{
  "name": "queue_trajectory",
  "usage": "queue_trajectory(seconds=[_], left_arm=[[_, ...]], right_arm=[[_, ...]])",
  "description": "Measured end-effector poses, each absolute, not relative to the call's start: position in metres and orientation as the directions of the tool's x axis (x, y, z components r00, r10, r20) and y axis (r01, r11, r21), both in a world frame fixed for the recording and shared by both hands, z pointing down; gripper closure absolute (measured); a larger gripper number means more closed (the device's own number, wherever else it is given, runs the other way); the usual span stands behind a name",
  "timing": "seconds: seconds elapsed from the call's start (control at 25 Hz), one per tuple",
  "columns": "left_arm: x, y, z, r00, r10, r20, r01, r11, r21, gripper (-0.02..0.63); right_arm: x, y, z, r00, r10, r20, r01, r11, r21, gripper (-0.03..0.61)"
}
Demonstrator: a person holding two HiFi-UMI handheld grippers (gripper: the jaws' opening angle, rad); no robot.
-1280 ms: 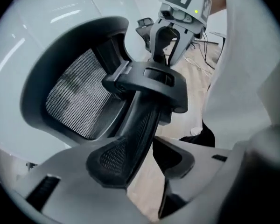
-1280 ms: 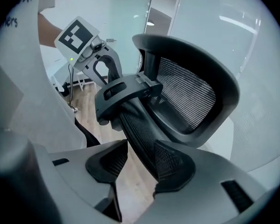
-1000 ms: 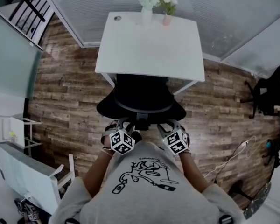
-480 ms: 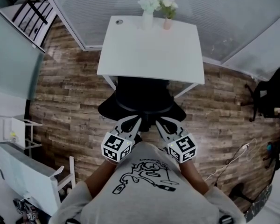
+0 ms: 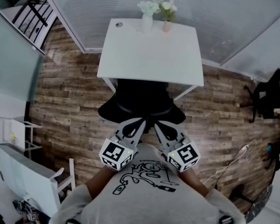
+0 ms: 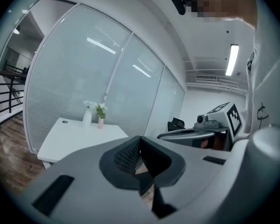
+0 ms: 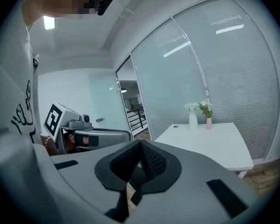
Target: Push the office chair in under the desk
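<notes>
The black office chair (image 5: 142, 101) stands with its seat partly under the white desk (image 5: 149, 50), its backrest towards me. My left gripper (image 5: 140, 122) and right gripper (image 5: 157, 124) hover just behind the backrest, apart from it, both shut with nothing between the pads. The left gripper view has its own jaws (image 6: 140, 154) pressed together, the desk (image 6: 79, 134) beyond and the right gripper (image 6: 196, 134) beside. In the right gripper view, the jaws (image 7: 140, 160) are likewise together, with the desk (image 7: 210, 141) ahead. The gripper bodies hide the chair in both gripper views.
Two vases with flowers (image 5: 154, 10) stand at the desk's far edge against a glass wall. A second black chair (image 5: 268, 94) is at the right, a white cable (image 5: 233, 157) lies on the wood floor, and white furniture (image 5: 28, 171) sits at the left.
Both grippers have drawn back from the chair's backrest towards my body, and their jaws have gone from open to shut. The chair stays where it was.
</notes>
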State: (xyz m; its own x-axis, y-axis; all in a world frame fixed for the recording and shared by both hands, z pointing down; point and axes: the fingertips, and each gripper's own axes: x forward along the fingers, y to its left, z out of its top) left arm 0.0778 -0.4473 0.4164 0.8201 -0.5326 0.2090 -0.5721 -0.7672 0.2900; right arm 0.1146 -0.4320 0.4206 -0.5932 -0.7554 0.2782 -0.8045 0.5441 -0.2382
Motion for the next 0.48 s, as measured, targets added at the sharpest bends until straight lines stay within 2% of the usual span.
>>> queue_trajectory(seconds=[0.48], left_arm=[[0.0772, -0.4445, 0.4202, 0.821, -0.530, 0.213, -0.571, -0.762, 0.306, 0.609]], right_arm=[[0.1151, -0.4326, 0.4141, -0.585, -0.769, 0.258, -0.810, 0.537, -0.237, 0.545]])
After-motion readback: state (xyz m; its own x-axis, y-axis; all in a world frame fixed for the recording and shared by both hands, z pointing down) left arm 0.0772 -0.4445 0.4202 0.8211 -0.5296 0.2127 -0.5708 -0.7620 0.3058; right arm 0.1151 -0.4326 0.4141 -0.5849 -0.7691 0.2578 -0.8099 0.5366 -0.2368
